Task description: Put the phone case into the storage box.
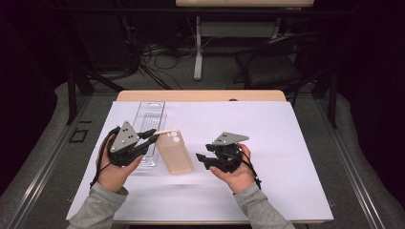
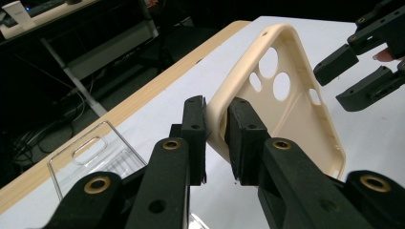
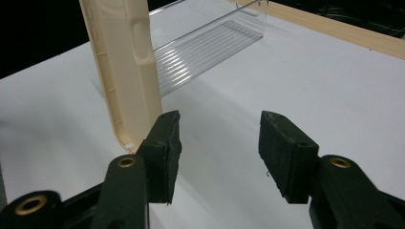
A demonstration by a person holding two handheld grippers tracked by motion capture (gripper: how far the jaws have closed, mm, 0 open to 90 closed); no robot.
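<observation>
Left gripper (image 2: pixel 216 138) is clamping the cream silicone phone case (image 2: pixel 286 102) by its edge; right gripper (image 3: pixel 217 143) is standing half-open, empty. Clear plastic packaging tray (image 1: pixel 149 128) is lying vacant on bench; handover pending.

phone case (image 1: pixel 174 151) sitting between left gripper (image 1: pixel 154 135) and right gripper (image 1: pixel 199 159) | clear box (image 1: pixel 149 125) lying behind left gripper | all resting over the white sheet (image 1: pixel 267 143)

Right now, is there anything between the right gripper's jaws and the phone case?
Nothing. In the high view, only bare white sheet separates the right gripper, jaws open, from the beige phone case, which the left gripper pinches by its rim.
</observation>
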